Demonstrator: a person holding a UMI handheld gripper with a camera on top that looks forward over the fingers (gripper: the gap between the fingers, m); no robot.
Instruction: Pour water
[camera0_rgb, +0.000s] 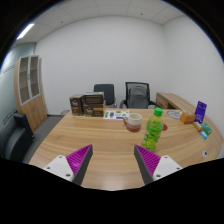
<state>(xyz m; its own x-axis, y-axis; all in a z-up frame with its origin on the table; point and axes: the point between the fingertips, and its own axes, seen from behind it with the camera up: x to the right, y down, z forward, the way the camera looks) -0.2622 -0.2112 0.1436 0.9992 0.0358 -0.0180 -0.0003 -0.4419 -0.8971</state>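
A green plastic bottle (154, 129) with a green cap stands upright on the long wooden table (105, 140), ahead of my fingers and to the right. Just behind it to the left sits a pale cup (134, 122) with a dark red inside. My gripper (112, 162) is open, its two purple pads (146, 160) spread wide with only bare tabletop between them. The bottle stands just beyond the right fingertip, apart from it.
Cardboard boxes (87, 104) and papers lie at the table's far end. Two office chairs (137, 95) stand behind it. An orange item (187, 118) and a purple sign (200, 110) sit on the right side. A wooden cabinet (30, 88) stands at the left wall.
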